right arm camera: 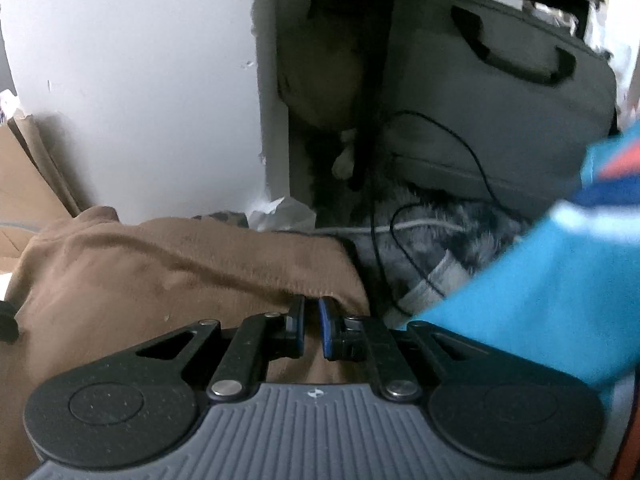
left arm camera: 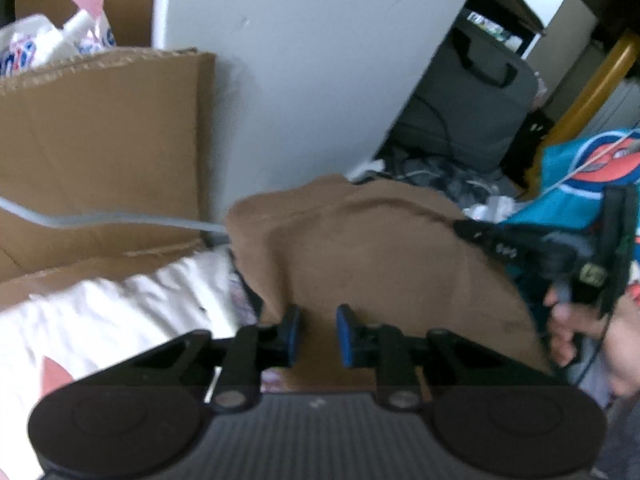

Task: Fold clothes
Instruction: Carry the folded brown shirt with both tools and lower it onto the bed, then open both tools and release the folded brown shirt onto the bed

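We are working over a brown garment (left arm camera: 384,256) that is lying bunched on a cluttered surface, and we are taking it as our landmark. In the left wrist view, the left gripper (left arm camera: 318,334) is hovering at its near edge with the jaws standing a little apart; brown cloth is showing in the gap, but we cannot tell whether the blue pads (left arm camera: 344,336) are pressing on it. In the right wrist view, the right gripper (right arm camera: 311,326) is sitting at the garment's right edge, its jaws nearly closed with a fold of the brown cloth running between them, so it is gripping the garment.

Left of the garment, white bedding (left arm camera: 120,312) is spreading out, and beyond that a cardboard box (left arm camera: 100,140) is standing against a pale wall (left arm camera: 312,60). A grey cable (left arm camera: 120,220) is trailing from the box side to the garment's left edge. Right of the garment, a blue cloth with an orange print (right arm camera: 540,300) is lying, and a hand (left arm camera: 576,336) is holding the other gripper's handle just beside it. Behind the garment, a grey case with black handles (right arm camera: 500,92) is leaning in a dark recess, with thin black cords (right arm camera: 460,136) and grey furry fabric (right arm camera: 452,232) in front of it.
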`<action>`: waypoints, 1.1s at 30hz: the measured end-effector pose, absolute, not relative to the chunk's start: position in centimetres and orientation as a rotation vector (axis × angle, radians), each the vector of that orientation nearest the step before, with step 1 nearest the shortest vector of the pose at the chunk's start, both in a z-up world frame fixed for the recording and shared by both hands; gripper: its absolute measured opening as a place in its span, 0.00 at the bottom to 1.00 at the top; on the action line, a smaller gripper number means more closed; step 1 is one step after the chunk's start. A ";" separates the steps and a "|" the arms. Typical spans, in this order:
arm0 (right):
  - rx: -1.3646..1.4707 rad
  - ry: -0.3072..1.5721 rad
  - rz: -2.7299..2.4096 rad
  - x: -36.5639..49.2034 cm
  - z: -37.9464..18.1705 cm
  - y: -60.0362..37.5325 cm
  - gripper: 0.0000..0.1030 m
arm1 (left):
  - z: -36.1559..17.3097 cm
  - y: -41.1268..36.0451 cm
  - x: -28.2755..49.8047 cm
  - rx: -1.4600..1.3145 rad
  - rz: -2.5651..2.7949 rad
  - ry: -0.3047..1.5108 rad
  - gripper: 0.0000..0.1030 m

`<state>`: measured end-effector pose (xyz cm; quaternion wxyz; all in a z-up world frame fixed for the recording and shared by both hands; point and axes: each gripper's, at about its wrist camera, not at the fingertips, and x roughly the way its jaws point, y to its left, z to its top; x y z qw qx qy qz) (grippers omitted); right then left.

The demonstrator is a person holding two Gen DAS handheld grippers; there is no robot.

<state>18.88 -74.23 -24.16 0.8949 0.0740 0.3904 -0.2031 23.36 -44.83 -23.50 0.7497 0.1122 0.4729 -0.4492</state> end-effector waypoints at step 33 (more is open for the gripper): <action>0.189 0.790 -0.436 3.1 -26.2 -70.0 0.13 | -23.5 -42.0 18.9 0.239 -1.008 1.014 0.15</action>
